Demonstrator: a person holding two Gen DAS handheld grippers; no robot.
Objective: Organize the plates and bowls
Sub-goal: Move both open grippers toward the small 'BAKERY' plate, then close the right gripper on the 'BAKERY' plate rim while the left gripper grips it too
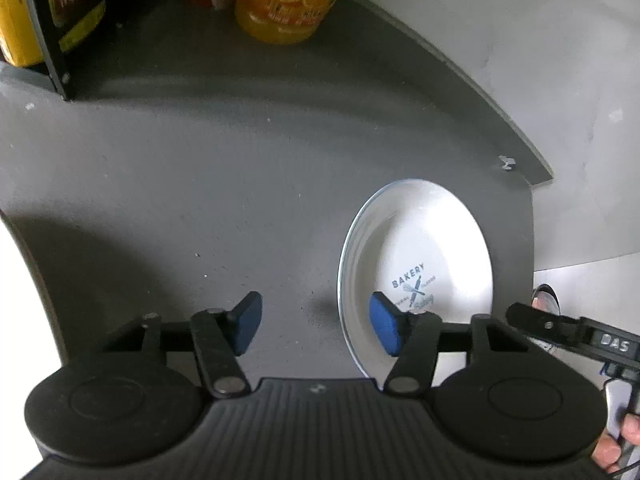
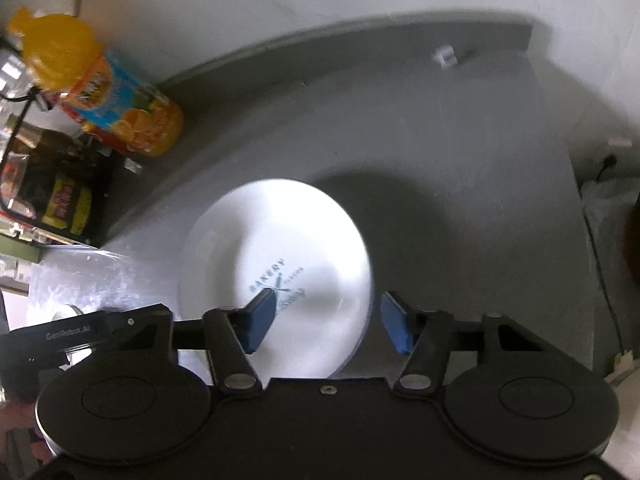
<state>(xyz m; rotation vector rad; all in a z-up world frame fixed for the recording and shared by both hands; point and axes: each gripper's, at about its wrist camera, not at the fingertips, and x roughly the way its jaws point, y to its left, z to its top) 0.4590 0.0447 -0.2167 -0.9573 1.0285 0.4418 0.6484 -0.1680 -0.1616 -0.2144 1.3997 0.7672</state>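
Observation:
A white plate (image 1: 420, 232) printed "BAKERY" in blue lies flat on the grey table (image 1: 200, 168), close to its right edge. My left gripper (image 1: 316, 320) is open above the table, its right blue pad over the plate's left rim and its left pad over bare table. In the right wrist view the same plate (image 2: 280, 220) is below my right gripper (image 2: 328, 320), which is open. Its left pad hangs over the plate's printed middle and its right pad is just outside the right rim. Neither gripper holds anything.
An orange juice bottle (image 2: 120, 112) stands at the back of the table by the wall. A black rack (image 1: 60, 40) with packets and a yellow can (image 1: 16, 28) is beside it. A small white scrap (image 2: 444, 56) lies near the far corner. The table edge (image 1: 532, 240) runs close by the plate.

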